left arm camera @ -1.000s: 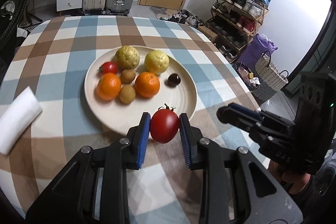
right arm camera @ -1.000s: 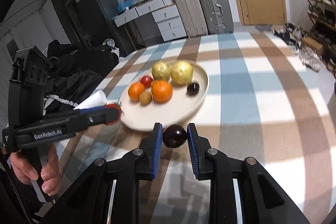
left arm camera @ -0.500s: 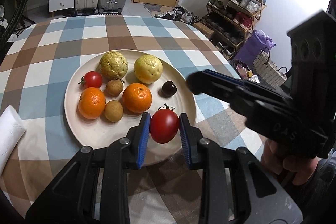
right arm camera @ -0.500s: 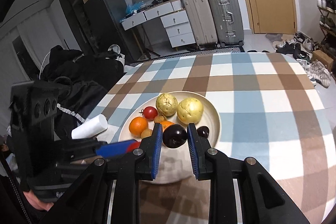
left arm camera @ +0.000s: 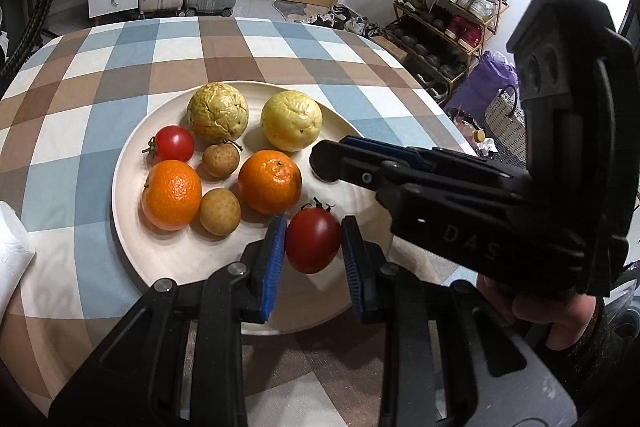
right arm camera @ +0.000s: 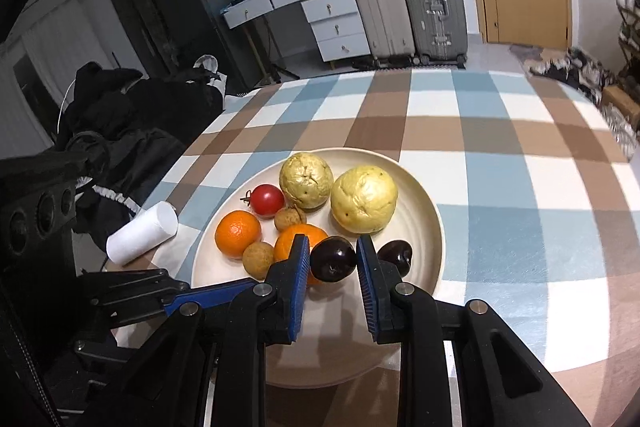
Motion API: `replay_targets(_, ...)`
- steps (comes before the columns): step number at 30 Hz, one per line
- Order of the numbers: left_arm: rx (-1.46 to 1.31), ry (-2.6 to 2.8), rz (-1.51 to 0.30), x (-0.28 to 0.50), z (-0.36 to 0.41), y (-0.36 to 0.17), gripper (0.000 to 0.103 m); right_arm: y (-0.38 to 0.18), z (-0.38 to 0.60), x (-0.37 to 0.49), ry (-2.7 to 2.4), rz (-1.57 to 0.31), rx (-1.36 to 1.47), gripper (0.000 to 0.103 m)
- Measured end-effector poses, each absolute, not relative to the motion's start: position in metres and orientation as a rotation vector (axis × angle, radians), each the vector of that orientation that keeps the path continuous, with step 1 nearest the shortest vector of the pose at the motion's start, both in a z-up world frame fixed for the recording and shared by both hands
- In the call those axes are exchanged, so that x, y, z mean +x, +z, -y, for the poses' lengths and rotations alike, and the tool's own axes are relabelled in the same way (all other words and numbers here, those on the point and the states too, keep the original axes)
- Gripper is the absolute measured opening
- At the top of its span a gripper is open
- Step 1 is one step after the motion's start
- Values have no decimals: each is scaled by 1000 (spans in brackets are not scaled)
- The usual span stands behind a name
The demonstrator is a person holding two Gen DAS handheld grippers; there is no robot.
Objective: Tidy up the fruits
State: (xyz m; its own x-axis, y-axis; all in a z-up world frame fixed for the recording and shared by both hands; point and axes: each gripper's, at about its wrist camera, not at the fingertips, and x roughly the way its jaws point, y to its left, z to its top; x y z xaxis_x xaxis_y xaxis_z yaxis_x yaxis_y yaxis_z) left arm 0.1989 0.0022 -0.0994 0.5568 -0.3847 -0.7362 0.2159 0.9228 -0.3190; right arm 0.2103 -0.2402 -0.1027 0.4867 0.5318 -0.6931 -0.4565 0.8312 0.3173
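A cream plate (left arm camera: 132,155) on the checked table holds two yellow wrinkled fruits, two oranges, two small brown longans, a small tomato (left arm camera: 174,143) and a dark cherry (right arm camera: 396,255). My left gripper (left arm camera: 313,245) is shut on a red tomato (left arm camera: 313,241) and holds it over the plate's near right part. My right gripper (right arm camera: 333,261) is shut on a dark cherry (right arm camera: 333,259) over the plate (right arm camera: 434,227), beside the other cherry. The right gripper also shows in the left wrist view (left arm camera: 324,159), reaching in from the right.
A white paper roll (right arm camera: 142,239) lies on the table left of the plate. The table edge curves close on the right. Suitcases, drawers and a shoe rack stand beyond the table.
Both grippers have moved forward over the plate with their fruit. The right gripper now reaches across the plate's right side, covering the lying cherry in the left wrist view.
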Motion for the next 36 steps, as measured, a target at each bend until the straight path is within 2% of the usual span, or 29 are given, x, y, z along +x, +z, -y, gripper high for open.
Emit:
replay_targets(14,-197,-338,-937,207,-2,-107,25,-114,239,220,580,-929,153,26)
replay_targets(18,-199,-332,-955,208,-4,-108,26,-111,242,219,591,-923,169,29)
replay_targets(20,-195,-326,-955,207,-6,-107,26,-109,243,218,588,-913,173,41)
replay_targets(24,-187,-310,-947,202,-9,-101,32,-103,250,215,579,-893,208,44)
replay_targets(30,-182,-285,-932,191,-13,-90,38,-86,262,203,571,-835,229,56)
replay_targets(32,-182,-281,-923,186,-14,-85,40,-79,267,197,560,-812,232,66)
replay_targets(36,-170,-259,-896,175,-14,-71,51,-66,276,185,540,-781,241,76)
